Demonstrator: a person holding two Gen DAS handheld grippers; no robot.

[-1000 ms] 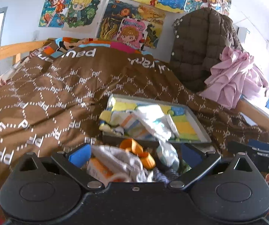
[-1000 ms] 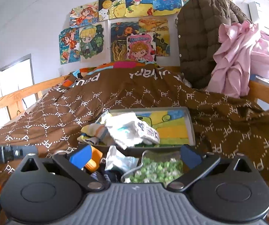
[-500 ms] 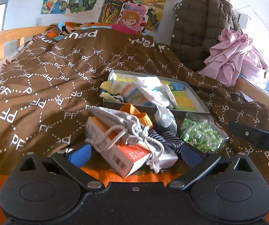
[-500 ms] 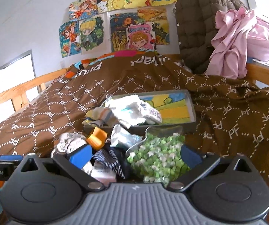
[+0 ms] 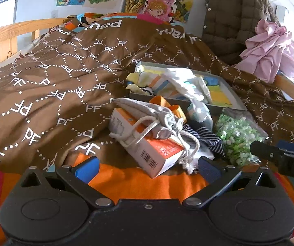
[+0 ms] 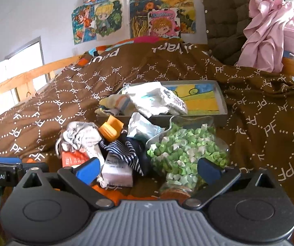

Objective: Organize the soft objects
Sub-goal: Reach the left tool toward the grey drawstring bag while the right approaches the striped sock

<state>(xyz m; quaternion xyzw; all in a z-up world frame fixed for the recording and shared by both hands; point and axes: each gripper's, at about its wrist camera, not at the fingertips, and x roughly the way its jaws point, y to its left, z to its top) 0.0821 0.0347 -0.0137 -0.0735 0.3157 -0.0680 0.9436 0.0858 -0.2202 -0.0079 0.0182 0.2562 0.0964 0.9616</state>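
A pile lies on the bed in front of a grey tray (image 5: 236, 100) (image 6: 221, 97). It holds a grey drawstring pouch (image 5: 153, 114) (image 6: 81, 135) on an orange-and-white box (image 5: 147, 149), a dark striped cloth (image 5: 208, 141) (image 6: 124, 151), a small white box (image 6: 117, 170), an orange piece (image 6: 111, 129) and a jar of green paper stars (image 5: 239, 139) (image 6: 185, 153). White and striped cloths (image 5: 179, 84) (image 6: 153, 100) lie in the tray. My left gripper (image 5: 147, 166) is open and empty, just short of the orange box. My right gripper (image 6: 147, 167) is open and empty, its fingers either side of the jar and small box.
A brown patterned quilt (image 5: 54, 78) covers the bed, with an orange blanket (image 5: 142, 182) under the pile. A wooden rail (image 5: 13, 30) runs on the left. A brown padded jacket (image 6: 227, 24) and pink clothes (image 6: 274, 30) hang at the right.
Both grippers have drawn back from the tray, so the pile now lies in front of the fingers. The left gripper, earlier over the pouch, now stands clear of it.
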